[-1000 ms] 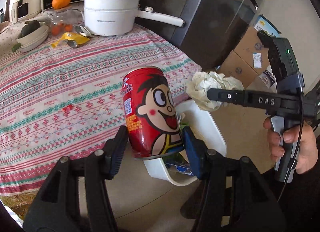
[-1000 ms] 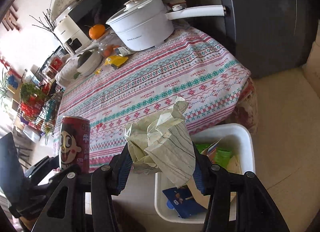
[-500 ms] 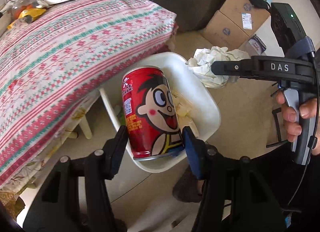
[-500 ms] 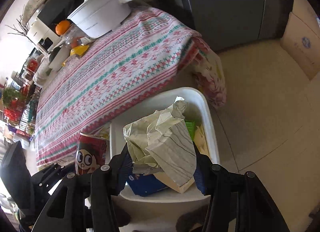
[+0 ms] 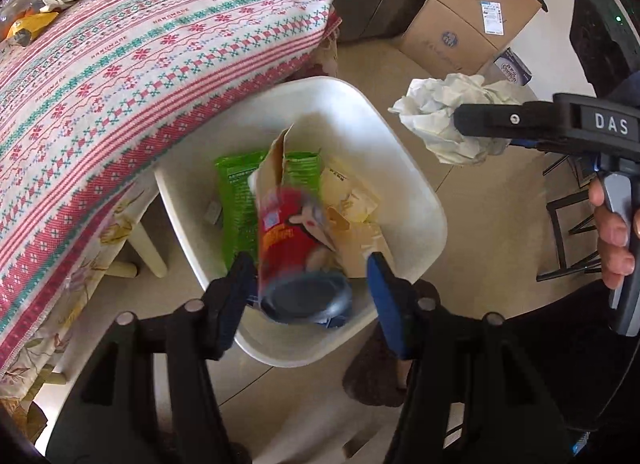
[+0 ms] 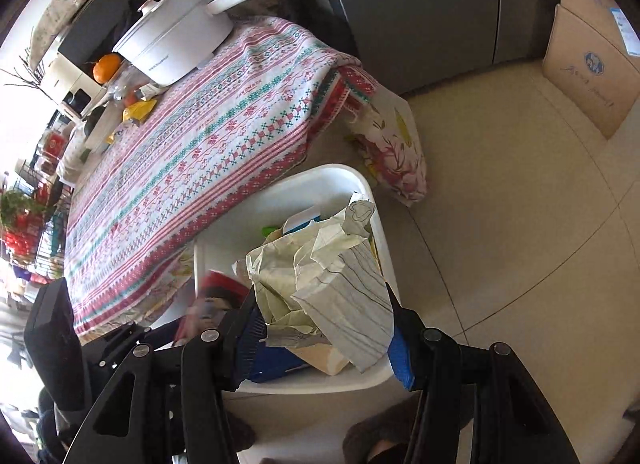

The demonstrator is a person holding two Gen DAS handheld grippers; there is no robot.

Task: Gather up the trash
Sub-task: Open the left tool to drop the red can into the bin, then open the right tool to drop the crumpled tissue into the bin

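We hold our left gripper [image 5: 308,284] over a white plastic rectangular bin [image 5: 424,208] on the pale tiled floor [image 6: 520,204]. Its jaws are opening, and the red cartoon-face drink can [image 5: 292,240] sits blurred and tilted between them, the pads no longer pressing on it, base toward the camera. The can is over the bin's contents: a green snack wrapper [image 5: 236,200], torn brown cardboard [image 5: 360,240] and yellowish paper scraps.

Our right gripper [image 6: 324,328] is clamped on a crumpled wad of pale paper [image 6: 340,276], held just above the bin's right rim (in the left wrist view it hangs outside that rim, over the floor).

The bin stands just beside a table draped in a red, green and white patterned woven cloth [image 5: 140,64], with a floral cloth hanging beneath at the corner. On the table stand a white electric pot with a long handle [image 6: 176,44], an orange [image 6: 106,67] and a yellow wrapper [image 6: 138,110]. Brown cardboard boxes [image 5: 468,20] sit against a dark grey cabinet [image 6: 420,4].
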